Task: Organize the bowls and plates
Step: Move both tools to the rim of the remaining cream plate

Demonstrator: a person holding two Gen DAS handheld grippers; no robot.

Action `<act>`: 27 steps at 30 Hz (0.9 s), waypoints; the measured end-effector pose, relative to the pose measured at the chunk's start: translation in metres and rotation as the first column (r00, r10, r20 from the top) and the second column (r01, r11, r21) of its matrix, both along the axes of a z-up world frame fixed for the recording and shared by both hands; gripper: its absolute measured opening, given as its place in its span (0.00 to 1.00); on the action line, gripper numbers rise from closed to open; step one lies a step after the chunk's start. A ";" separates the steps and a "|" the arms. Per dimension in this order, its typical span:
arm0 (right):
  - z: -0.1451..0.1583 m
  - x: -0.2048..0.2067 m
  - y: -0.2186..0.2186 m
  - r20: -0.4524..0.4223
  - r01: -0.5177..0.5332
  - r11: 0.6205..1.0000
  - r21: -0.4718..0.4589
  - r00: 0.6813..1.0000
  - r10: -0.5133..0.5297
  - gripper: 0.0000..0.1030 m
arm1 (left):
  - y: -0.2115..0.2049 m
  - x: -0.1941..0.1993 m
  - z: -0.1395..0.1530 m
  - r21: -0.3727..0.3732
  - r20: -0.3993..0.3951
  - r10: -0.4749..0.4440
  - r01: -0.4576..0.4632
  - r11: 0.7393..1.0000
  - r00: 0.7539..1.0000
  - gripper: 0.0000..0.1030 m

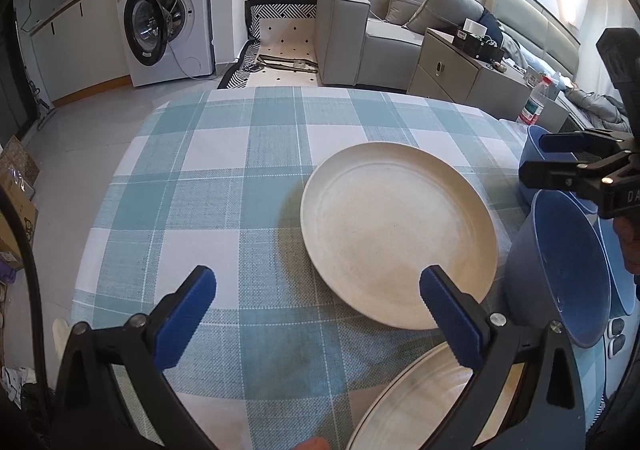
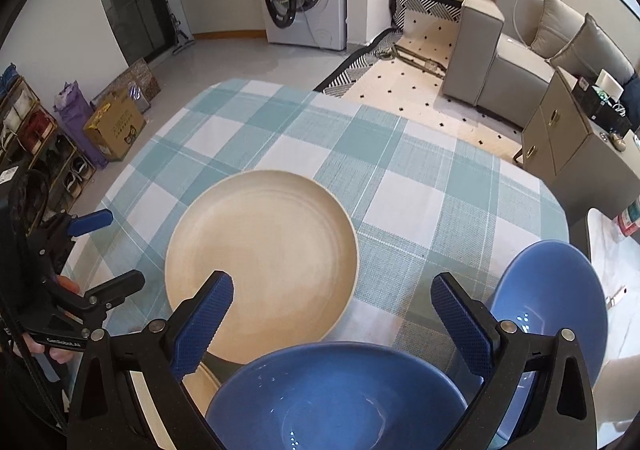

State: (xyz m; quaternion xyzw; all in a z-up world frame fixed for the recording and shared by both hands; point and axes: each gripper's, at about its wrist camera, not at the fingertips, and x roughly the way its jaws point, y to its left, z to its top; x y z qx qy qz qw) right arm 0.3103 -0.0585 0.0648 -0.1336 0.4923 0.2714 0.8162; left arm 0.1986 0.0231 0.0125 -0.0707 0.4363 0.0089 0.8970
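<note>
1. The left gripper (image 1: 316,314) hangs spread wide and empty above a table under a teal-and-white checked tablecloth (image 1: 224,186), its blue ribbed pads (image 1: 184,316) well apart.
2. Beneath its right finger lies the rim of a near cream plate (image 1: 420,406); just beyond it a second cream plate (image 1: 396,234) sits flat on the cloth.
3. To the right of the plates a blue bowl (image 1: 560,270) stands tilted against another blue bowl (image 1: 532,146) farther back, close to the table's right edge.
4. The right gripper (image 2: 332,322) is likewise released and holds nothing, its fingers flanking a blue bowl (image 2: 336,398) directly below the camera.
5. In the right wrist view the second bowl (image 2: 556,290) rests just to the right, and the flat cream plate (image 2: 260,254) lies ahead to the left, its near edge hidden behind the near bowl.
6. Beyond the table stand a white washing machine (image 1: 168,14) with its door open, a grey sofa (image 1: 376,26) with cushions, and a patterned rug (image 2: 408,82) on the floor.
</note>
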 end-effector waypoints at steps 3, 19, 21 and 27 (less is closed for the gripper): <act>-0.011 0.005 0.006 -0.036 -0.019 0.999 -0.026 0.999 0.018 0.92 | -0.002 0.003 -0.002 -0.005 -0.009 -0.005 0.005 1.000 1.000 0.98; -0.054 0.035 0.022 -0.165 -0.078 0.984 -0.163 0.985 0.051 0.66 | -0.004 0.015 -0.019 -0.057 -0.067 -0.040 0.036 0.998 0.997 0.77; -0.061 0.039 0.024 -0.182 -0.083 0.980 -0.180 0.982 0.049 0.61 | -0.006 0.016 -0.021 -0.053 -0.074 -0.048 0.044 0.998 0.996 0.77; -0.075 0.045 0.028 -0.211 -0.106 0.972 -0.212 0.976 0.061 0.50 | -0.007 0.021 -0.029 -0.056 -0.101 -0.053 0.047 0.997 0.993 0.66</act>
